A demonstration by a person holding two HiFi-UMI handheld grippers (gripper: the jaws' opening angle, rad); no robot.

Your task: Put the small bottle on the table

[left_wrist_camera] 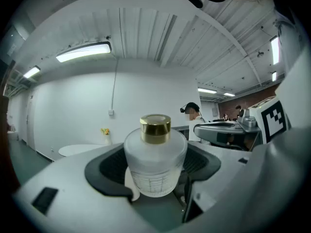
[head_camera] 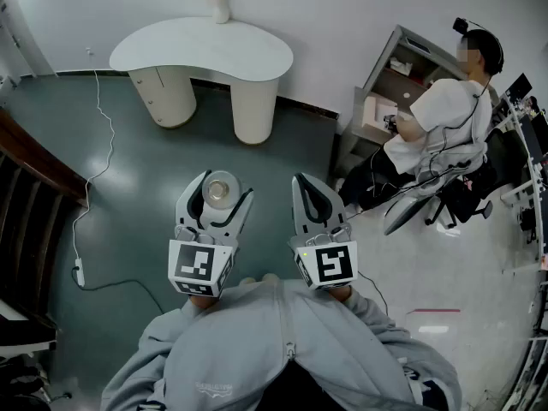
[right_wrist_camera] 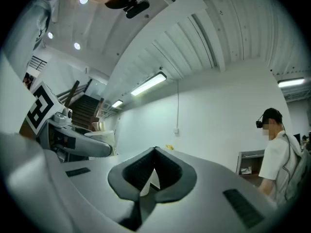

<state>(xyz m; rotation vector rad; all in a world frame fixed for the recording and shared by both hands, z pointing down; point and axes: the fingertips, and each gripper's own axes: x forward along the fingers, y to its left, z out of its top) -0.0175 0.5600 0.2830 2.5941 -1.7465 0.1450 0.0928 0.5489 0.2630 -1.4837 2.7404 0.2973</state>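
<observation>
A small frosted bottle (left_wrist_camera: 155, 164) with a gold cap stands upright between the jaws of my left gripper (left_wrist_camera: 155, 176), whose dark pads press on its sides. From the head view the bottle (head_camera: 220, 188) shows from above inside the left gripper (head_camera: 216, 199), held level over the floor. The white curved table (head_camera: 205, 50) stands some way ahead, also visible as the table (left_wrist_camera: 80, 149) far off in the left gripper view. My right gripper (head_camera: 310, 199) hangs beside the left one. Its jaws (right_wrist_camera: 155, 154) meet at the tips with nothing between them.
A vase of yellow flowers (head_camera: 219, 2) stands at the table's back edge. A white cable (head_camera: 96, 165) trails over the grey floor at left, beside dark stairs (head_camera: 26, 178). At right a person (head_camera: 437, 118) sits on a chair by a shelf unit (head_camera: 390, 84).
</observation>
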